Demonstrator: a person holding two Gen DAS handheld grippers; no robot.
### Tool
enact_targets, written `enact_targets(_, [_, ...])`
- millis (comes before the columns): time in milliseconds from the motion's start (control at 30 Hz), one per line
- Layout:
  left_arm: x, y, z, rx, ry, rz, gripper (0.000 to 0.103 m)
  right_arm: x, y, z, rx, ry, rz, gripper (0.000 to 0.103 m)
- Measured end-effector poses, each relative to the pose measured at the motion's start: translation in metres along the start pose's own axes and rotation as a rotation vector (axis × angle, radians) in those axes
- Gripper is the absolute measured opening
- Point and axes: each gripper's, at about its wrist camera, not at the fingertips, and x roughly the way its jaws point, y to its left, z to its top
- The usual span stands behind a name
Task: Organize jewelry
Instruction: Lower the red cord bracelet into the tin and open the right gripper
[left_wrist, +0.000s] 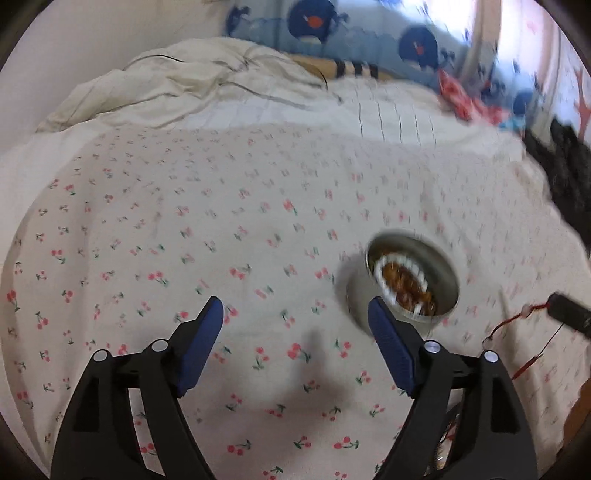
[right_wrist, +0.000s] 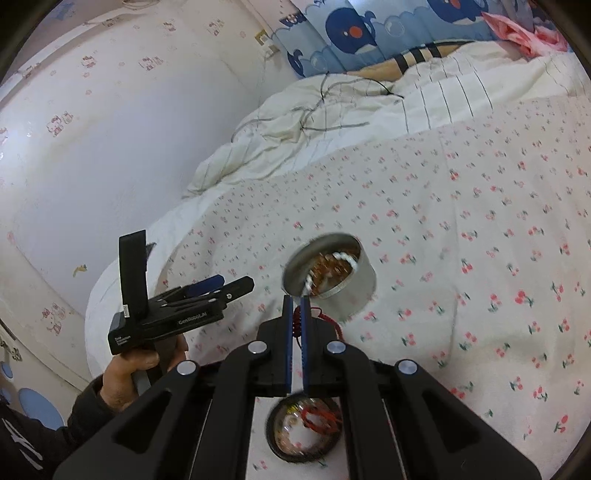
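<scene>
While the bed (right_wrist: 461, 192) with its white cherry-print sheet carried all the items, a rumpled cream quilt (right_wrist: 325, 110) lay at its far end beside a blue whale-print curtain (right_wrist: 351, 33). Near the middle of the sheet stood the round silver metal tin (right_wrist: 354, 280), open at the top; in it lay a white beaded bracelet (left_wrist: 400, 284) and brown beads (left_wrist: 406, 282), though blur hid finer detail. Closer to the right wrist camera, a round clear lid with a dark rim (right_wrist: 295, 439) lay flat on the sheet, with a coil of red cord showing at it.

The left hand-held gripper (left_wrist: 295, 314) was released, its blue-padded fingers (left_wrist: 207, 332) spread wide and nothing between them, just beside the tin. The person's left hand (right_wrist: 136, 373) gripped its handle.

The right hand-held gripper (right_wrist: 297, 306) was clenched on a red knotted cord bracelet (right_wrist: 296, 323), pinched between the blue pads just in front of the tin. One loose strand trailed down toward the sheet.
</scene>
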Motion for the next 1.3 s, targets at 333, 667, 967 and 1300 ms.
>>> enact_targets(333, [-0.012, 0.033, 0.010, -0.147, -0.038, -0.023, 0.090, 0.048, 0.033, 0.052, -0.023, -0.024, 0.049, 0.004])
enact_targets(667, [-0.014, 0.033, 0.010, -0.154, -0.035, -0.038, 0.091, 0.128, -0.011, 0.037, -0.012, 0.147, -0.258, 0.005])
enact_targets(967, [-0.014, 0.031, 0.009, -0.140, -0.024, -0.043, 0.091, 0.090, 0.008, 0.035, -0.119, 0.043, -0.321, 0.053])
enact_targets(1300, [-0.001, -0.001, -0.003, 0.005, 0.059, -0.068, 0.091, 0.020, -0.001, -0.055, -0.185, 0.216, -0.293, 0.055])
